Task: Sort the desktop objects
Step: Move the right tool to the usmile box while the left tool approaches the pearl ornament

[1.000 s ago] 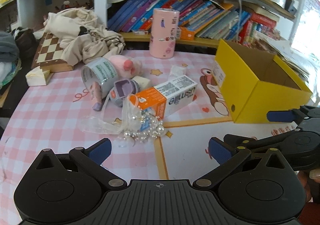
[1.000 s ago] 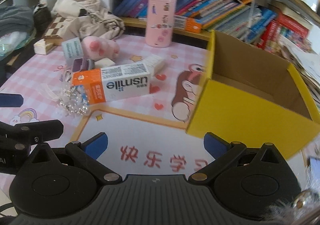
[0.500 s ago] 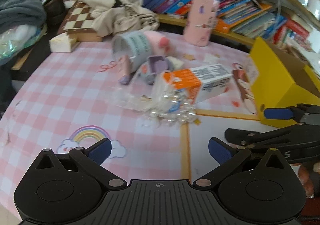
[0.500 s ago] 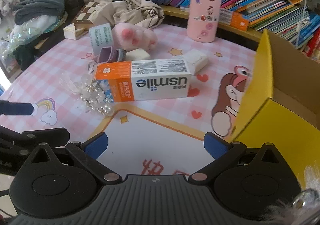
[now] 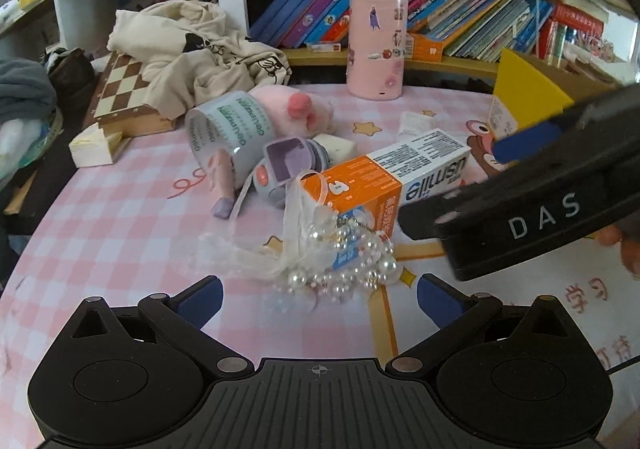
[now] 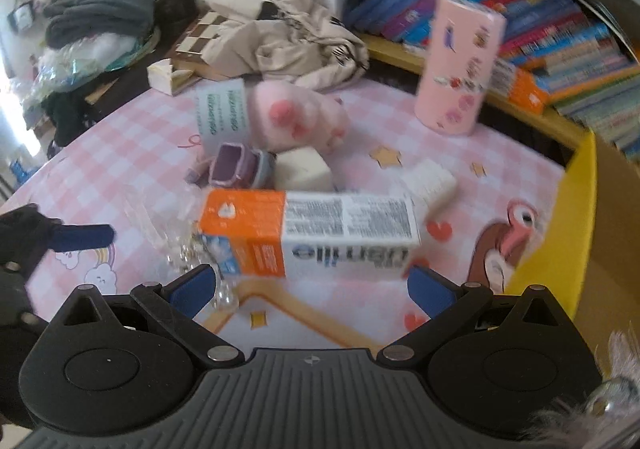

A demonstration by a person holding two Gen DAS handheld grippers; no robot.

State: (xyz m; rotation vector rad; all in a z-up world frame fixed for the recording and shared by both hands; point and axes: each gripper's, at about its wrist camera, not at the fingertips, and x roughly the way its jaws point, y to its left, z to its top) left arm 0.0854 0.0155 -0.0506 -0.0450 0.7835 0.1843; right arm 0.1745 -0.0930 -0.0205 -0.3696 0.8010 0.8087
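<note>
In the left wrist view, the left tool (image 5: 318,299) hangs low over the pink checked table (image 5: 100,217), its fingers spread and empty. A pearl string in clear wrap (image 5: 344,261) lies just ahead of them, touching the orange end of the toothpaste box (image 5: 384,181). Half a second ago the right tool sat low at the right edge; now the right tool (image 5: 520,205) crosses above the box's white end, much nearer the pile. The yellow box (image 5: 524,97) stands at the right, behind it.

In the right wrist view, blurred by motion, the right tool (image 6: 310,287) is spread wide and holds nothing. The toothpaste box (image 6: 308,233), well ahead a moment ago, now lies just beyond the fingertips and nearly spans the gap between them. That approach suggests the box is the first item to be picked, probably bound for the yellow box (image 6: 568,233) at the right.
</note>
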